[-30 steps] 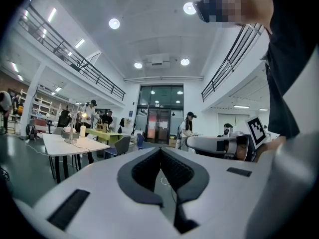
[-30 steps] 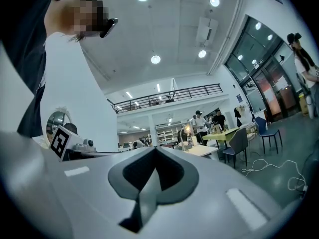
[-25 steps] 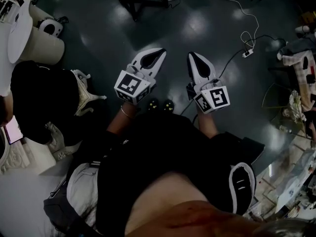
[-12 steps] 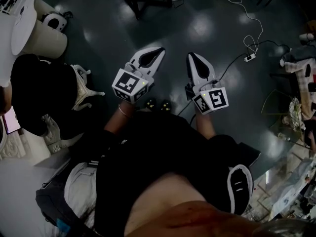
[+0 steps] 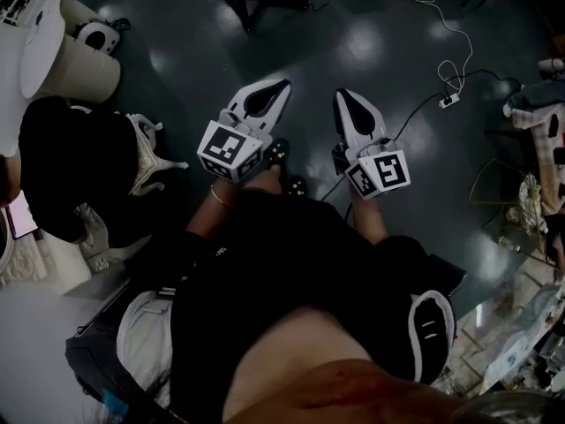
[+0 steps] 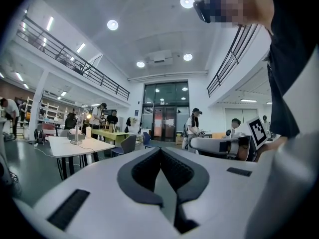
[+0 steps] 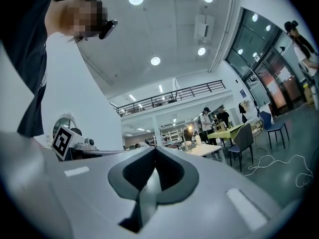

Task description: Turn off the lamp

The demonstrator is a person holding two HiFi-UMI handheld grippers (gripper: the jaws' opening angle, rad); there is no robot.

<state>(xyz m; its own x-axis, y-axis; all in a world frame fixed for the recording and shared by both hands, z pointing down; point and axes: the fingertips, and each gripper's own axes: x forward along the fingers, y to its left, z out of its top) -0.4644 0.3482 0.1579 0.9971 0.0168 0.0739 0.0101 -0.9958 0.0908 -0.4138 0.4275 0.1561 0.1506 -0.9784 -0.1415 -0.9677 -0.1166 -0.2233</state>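
Note:
Far across the hall a small lit lamp (image 7: 188,131) glows on a white table (image 7: 202,150). The left gripper view shows the same glow, the lamp (image 6: 88,115), beyond a white table (image 6: 79,146). Both grippers are held out side by side over the dark floor, far from the lamp. My left gripper (image 5: 282,86) is shut with nothing in it; its pads meet at the tip (image 6: 160,151). My right gripper (image 5: 340,96) is shut and empty too, jaws closed together (image 7: 154,151). A shoe (image 5: 278,152) shows just below the left gripper.
White cables and a power strip (image 5: 447,100) lie on the floor ahead to the right. Pale round stools (image 5: 84,73) and a black seat (image 5: 66,162) stand at the left, clutter (image 5: 538,122) at the right. Several people stand near green tables (image 6: 107,132).
A shoe has come forward under the left gripper. Both grippers hold almost the same place and stay shut.

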